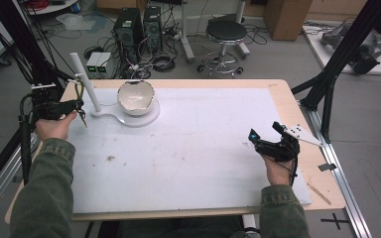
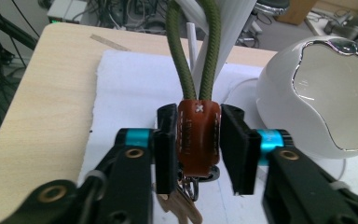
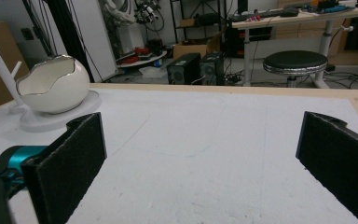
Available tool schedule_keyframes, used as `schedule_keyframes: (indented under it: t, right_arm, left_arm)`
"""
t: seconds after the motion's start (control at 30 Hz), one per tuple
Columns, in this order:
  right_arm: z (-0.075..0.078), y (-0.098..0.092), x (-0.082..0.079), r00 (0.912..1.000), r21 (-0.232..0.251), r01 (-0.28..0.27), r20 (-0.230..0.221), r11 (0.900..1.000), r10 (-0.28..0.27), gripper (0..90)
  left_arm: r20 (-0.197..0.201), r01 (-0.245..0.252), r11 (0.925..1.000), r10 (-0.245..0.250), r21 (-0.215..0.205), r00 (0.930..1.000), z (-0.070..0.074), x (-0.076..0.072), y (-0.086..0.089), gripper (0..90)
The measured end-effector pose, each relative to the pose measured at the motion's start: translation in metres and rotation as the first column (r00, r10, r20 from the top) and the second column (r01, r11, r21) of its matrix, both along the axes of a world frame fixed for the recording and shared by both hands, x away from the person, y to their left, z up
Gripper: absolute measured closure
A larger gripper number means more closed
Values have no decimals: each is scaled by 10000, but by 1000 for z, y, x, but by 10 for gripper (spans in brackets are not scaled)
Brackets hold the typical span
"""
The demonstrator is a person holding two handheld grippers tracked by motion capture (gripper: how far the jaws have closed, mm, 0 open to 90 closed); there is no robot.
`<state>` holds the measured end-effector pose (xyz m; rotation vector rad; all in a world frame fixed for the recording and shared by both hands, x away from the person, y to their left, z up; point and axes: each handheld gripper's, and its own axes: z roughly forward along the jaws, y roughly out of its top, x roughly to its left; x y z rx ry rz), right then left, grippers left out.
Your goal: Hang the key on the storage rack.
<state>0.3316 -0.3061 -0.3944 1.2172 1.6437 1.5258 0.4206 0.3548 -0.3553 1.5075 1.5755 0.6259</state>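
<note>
Subject: an olive-green cord loop (image 2: 177, 51) is joined by a stitched brown leather tab (image 2: 198, 140); a metal ring with keys (image 2: 186, 210) hangs beneath.
Location of subject: it is at the far left of the white foam mat (image 1: 203, 148), beside the slanted white plastic post (image 1: 86, 82) of a stand.
Reason for position: the loop is drawn upward to the post's short side peg (image 1: 74, 79), so hanging the keychain there is judged to be the step in hand. Whether the loop is already over the peg cannot be told.
Left gripper (image 2: 198, 109): the black pads are set on either side of the leather tab, close against its edges. Whether they press on it or have let it go cannot be told.
Reason for grip point: the flat, stiff tab is taken rather than the limp cord, so the loop is kept open above.
Right gripper (image 1: 265, 130): it is spread wide with nothing between the jaws, and parked well apart at the mat's right.
White eggshell-shaped bowl with silvered rim (image 1: 135, 97): it is seated on the stand's round base (image 1: 146, 121), just beside the post.
Writing: a white cross stitch is seen on the tab; the lettering embossed along it cannot be read.
</note>
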Motion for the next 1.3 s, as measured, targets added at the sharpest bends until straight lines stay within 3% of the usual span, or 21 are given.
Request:
schedule_keyframes:
  t: [0.17, 0.47, 0.6, 0.97, 1.23, 1.3]
  right_arm:
    - [0, 0, 0, 10000, -66, -25, -38, 10000, 24, 5]
    - [0, 1, 0, 10000, -33, -37, -34, 10000, 37, 5]
    - [0, 1, 0, 10000, -39, -37, -7, 10000, 37, 5]
    - [0, 1, 0, 10000, -90, -29, -17, 10000, 29, 5]
    - [0, 1, -1, 10000, -57, -22, -35, 10000, 22, 5]
    - [0, 1, -1, 10000, -63, -22, -19, 10000, 22, 6]
  left_arm:
    - [336, -221, 9995, 228, -206, 9992, 0, -7, -1, 360]
    - [631, 119, 9999, -114, -77, 9979, -1, -18, -5, 163]
    - [752, 670, 9977, -675, 92, 9949, 0, -22, -12, 16]
    - [1485, 969, 9950, -995, 244, 9839, 1, -38, -21, 16]
    - [1775, 1189, 9924, -1227, 317, 9764, -4, -47, -26, 16]
    - [1968, 1384, 9895, -1438, 407, 9698, -6, -50, -28, 16]
